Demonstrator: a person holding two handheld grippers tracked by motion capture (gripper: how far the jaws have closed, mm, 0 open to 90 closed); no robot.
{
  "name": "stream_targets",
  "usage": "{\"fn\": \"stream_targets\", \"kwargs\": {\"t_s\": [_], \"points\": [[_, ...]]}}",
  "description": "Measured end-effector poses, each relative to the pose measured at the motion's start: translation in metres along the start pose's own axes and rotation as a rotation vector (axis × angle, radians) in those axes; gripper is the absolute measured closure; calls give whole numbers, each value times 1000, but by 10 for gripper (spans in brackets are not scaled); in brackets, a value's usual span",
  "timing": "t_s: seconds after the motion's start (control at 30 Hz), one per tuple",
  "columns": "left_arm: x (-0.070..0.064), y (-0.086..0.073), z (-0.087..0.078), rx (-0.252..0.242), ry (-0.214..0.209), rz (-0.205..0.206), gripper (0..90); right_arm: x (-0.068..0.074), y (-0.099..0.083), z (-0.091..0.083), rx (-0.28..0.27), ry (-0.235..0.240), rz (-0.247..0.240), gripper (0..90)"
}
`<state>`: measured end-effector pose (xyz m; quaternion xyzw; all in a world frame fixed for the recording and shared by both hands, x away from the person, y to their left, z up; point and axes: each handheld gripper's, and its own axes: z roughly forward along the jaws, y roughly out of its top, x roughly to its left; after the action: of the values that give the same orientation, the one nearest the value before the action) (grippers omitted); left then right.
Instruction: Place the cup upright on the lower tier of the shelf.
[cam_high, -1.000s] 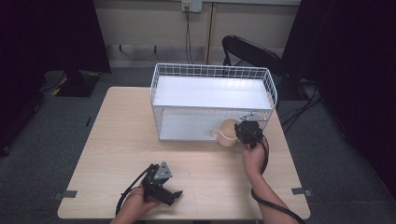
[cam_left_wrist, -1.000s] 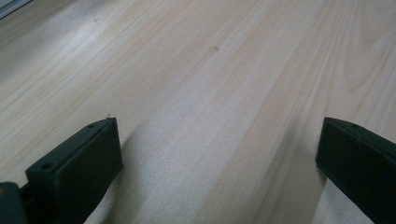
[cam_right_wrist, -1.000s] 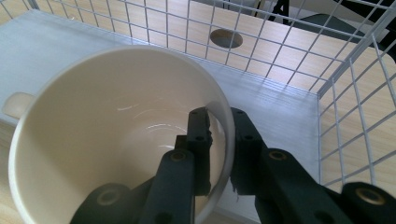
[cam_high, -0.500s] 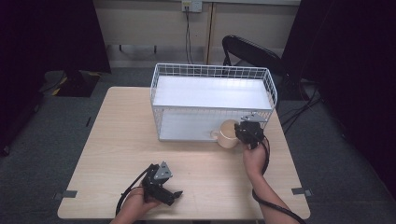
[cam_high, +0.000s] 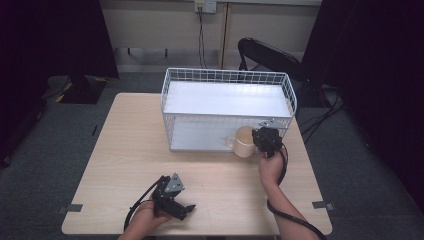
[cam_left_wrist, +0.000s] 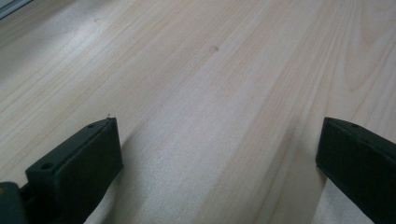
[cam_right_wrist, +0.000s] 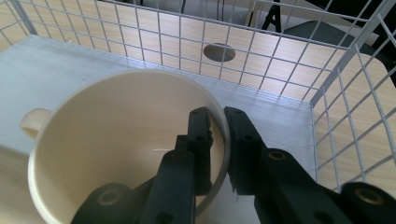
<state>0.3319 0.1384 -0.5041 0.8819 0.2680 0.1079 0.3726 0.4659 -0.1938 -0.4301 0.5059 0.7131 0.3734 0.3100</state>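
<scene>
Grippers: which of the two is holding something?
The right gripper: its jaws pinch the rim of the cream mug at the rack. The left gripper rests open on the table.

The right gripper (cam_high: 261, 140) has carried the mug (cam_high: 244, 141) slightly toward the rack (cam_high: 227, 111).

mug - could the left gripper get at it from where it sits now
Probably yes, though not free for the taking. The left gripper rests open at the table's near edge with bare wood between it and the mug, but the right gripper is shut on the mug's rim at the rack's lower shelf.
</scene>
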Motion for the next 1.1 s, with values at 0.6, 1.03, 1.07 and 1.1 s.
{"fn": "stream_targets", "kwargs": {"t_s": [0.6, 1.03, 1.07, 1.1], "points": [[0, 0, 0, 0, -1, 0, 0, -3, 8, -2, -8, -1, -13, 705], [0, 0, 0, 0, 0, 0, 0, -4, 9, -19, -29, 89, 24, 328], [0, 0, 0, 0, 1, 0, 0, -5, 9, -21, -38, 101, 21, 311], [0, 0, 0, 0, 1, 0, 0, -4, 10, -23, -39, 119, 20, 286]]}}
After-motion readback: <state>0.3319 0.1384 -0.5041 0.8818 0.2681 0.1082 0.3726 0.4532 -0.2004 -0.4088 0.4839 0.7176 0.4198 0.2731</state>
